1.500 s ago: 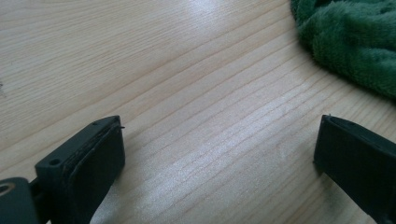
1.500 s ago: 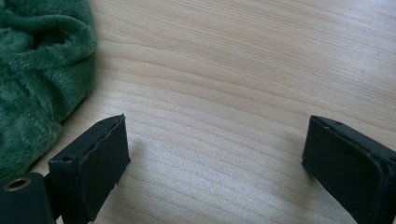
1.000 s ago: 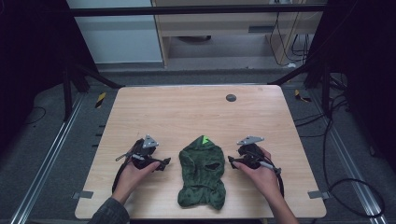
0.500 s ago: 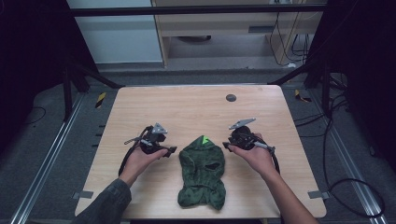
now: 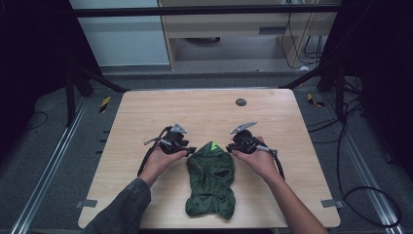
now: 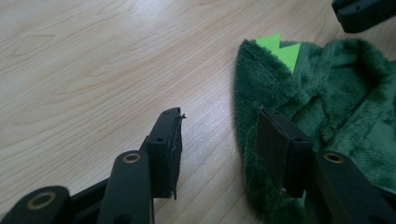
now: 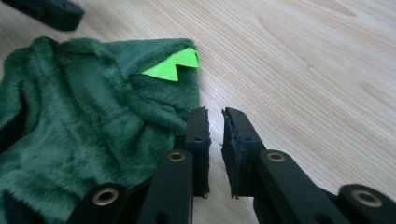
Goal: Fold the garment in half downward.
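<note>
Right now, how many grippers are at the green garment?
2. The left gripper sits at the green garment's upper left edge, fingers apart; the right gripper at its upper right edge, fingers nearly closed.

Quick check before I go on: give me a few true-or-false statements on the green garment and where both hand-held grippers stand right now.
1. The green plush garment lies flat on the wooden table. True.
2. The left hand-held gripper is shut. False: its jaws stand wide apart, one over bare wood, the other over the plush edge.
3. The right hand-held gripper has its jaws almost together beside the garment's edge. True.
4. The bright green zigzag patch sits at the garment's near end, by the person. False: it sits at the far, pointed end.
5. A small dark disc lies on the garment. False: it lies apart, farther up the table.
</note>
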`<state>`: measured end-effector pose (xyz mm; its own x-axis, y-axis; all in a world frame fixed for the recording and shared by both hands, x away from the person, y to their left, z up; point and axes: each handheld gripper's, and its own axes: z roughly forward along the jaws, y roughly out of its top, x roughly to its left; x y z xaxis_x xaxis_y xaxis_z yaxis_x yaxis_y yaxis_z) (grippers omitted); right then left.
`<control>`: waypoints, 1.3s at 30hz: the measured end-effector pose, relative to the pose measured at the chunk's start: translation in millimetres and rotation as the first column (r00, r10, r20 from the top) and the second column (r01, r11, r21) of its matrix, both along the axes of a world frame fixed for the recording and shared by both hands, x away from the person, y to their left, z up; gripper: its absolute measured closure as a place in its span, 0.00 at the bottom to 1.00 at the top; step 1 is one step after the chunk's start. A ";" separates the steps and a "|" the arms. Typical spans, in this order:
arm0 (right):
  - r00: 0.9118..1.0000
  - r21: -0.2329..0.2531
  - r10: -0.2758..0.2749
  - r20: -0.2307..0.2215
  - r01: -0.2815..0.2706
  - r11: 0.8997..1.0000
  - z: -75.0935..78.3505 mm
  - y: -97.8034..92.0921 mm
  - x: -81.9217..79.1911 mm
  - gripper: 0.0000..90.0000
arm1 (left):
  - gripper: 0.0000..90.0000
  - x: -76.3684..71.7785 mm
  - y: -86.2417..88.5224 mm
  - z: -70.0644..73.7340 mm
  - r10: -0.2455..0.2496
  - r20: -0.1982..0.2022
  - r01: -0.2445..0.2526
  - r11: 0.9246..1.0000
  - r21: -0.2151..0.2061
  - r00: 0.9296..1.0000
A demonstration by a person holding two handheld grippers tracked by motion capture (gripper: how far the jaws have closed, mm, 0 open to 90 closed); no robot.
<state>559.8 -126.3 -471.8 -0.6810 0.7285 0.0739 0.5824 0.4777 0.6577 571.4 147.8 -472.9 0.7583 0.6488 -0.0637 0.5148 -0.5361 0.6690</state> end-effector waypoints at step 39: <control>0.992 -0.110 0.110 -0.056 -0.116 0.987 -11.4 34.2 -7.8 0.95 | 0.97 -8.5 -18.2 -11.5 -0.092 -0.081 0.097 0.994 0.055 0.992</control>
